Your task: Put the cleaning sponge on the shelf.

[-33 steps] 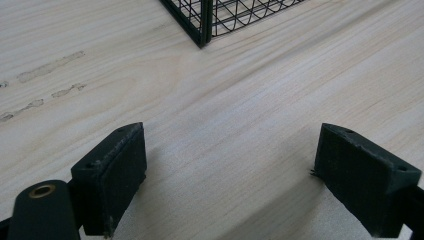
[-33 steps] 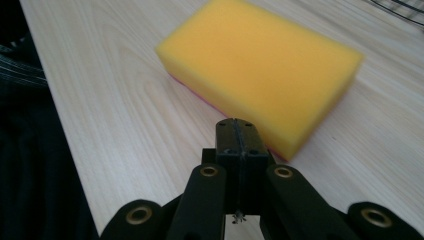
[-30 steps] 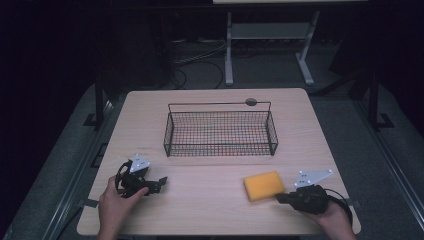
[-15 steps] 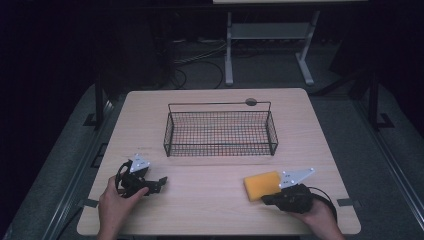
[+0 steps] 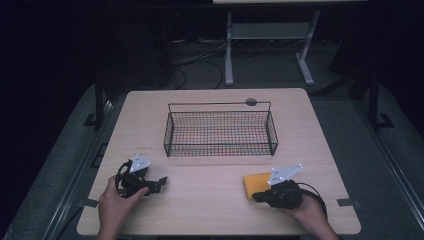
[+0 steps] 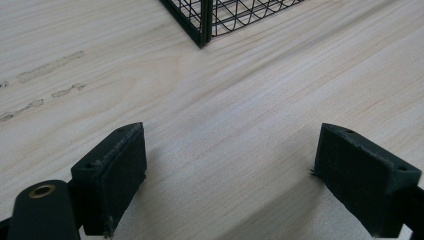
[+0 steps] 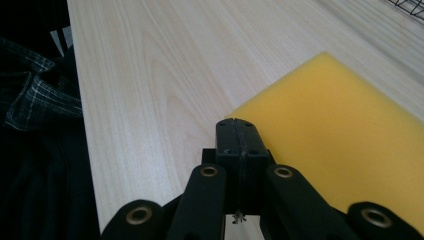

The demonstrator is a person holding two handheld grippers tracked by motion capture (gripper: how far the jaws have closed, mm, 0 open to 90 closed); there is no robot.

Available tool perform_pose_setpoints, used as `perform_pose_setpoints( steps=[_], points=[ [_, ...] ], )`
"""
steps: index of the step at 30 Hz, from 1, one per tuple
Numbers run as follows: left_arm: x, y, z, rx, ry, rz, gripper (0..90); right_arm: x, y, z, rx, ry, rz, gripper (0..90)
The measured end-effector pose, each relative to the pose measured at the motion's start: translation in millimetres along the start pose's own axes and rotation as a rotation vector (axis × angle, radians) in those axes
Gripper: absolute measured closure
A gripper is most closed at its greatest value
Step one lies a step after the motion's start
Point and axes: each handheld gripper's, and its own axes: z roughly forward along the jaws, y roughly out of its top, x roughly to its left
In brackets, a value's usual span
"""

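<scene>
Tongs on the right (image 7: 239, 131) sit pressed together with nothing between them, tips at the near corner of the yellow sponge (image 7: 350, 140), which lies flat on the worktop (image 5: 210, 200) near its front edge. The left tongs (image 6: 230, 175) gape wide over bare wood. A wire basket (image 5: 220, 131) stands beyond, mid-worktop.

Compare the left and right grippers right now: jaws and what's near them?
The left gripper has its jaws spread wide over bare table, with nothing between them; the right gripper has its jaws pressed together, empty. The left points toward the wire basket, well apart from it; the right sits at the yellow sponge. Both are hand-held, low over the tabletop.
</scene>
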Motion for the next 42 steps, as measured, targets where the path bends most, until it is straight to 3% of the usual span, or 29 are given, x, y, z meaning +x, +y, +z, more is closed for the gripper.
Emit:
perform_pose_setpoints(
  steps=[24,31,42],
  points=[
    [0.0,0.0,0.0,0.000,0.000,0.000,12.5,-19.1,28.6,16.4,0.006,-0.071,0.031,89.9],
    [-0.1,0.0,0.1,-0.002,-0.001,-0.002,12.5,-20.8,33.4,17.7,-0.001,-0.062,0.031,89.5],
    [-0.1,0.0,0.1,-0.002,0.000,-0.002,12.5,-18.3,32.6,-6.5,-0.017,-0.069,0.045,71.4]
  ],
)
